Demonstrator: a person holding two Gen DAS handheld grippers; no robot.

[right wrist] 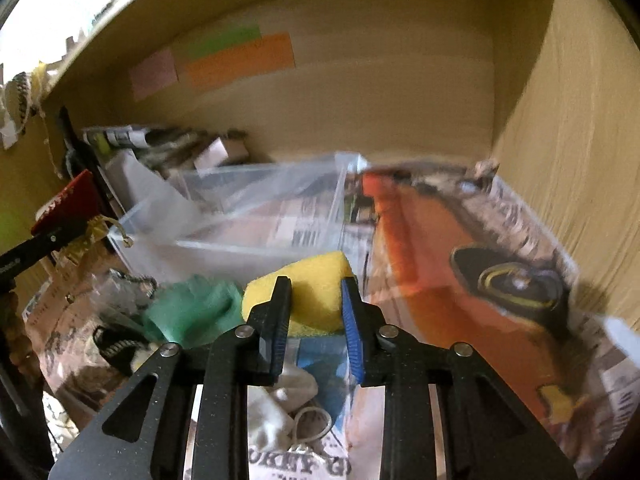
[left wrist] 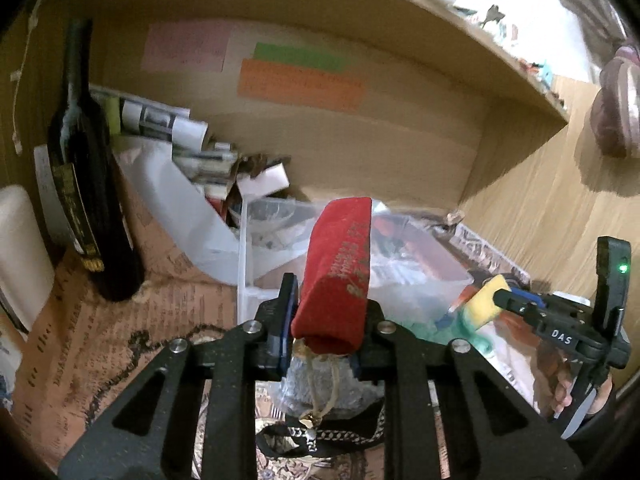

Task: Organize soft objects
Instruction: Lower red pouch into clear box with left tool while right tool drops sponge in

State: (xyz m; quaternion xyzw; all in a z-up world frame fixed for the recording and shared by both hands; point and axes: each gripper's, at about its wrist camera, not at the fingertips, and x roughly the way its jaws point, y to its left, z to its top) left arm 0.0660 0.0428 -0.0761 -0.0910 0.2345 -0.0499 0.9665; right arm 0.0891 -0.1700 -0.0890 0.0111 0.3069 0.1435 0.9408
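Observation:
My left gripper (left wrist: 326, 312) is shut on a red velvet pouch (left wrist: 340, 268) with a gold drawstring, held above the shelf floor. The pouch also shows at the left of the right wrist view (right wrist: 68, 204). My right gripper (right wrist: 316, 312) is shut on a yellow sponge (right wrist: 312, 284), which shows in the left wrist view (left wrist: 486, 300) too. A green cloth (right wrist: 192, 308) lies left of the sponge. A clear plastic bin (right wrist: 248, 216) stands just beyond both grippers. A white cloth pouch (right wrist: 280, 408) lies under the right gripper.
A dark wine bottle (left wrist: 86, 184) stands at the left. Rolled papers and clutter (left wrist: 180, 128) lie at the back left. Newspaper (right wrist: 460, 248) lines the shelf floor. A grey bag (left wrist: 320, 388) and a black chained strap (left wrist: 320, 436) lie under the left gripper.

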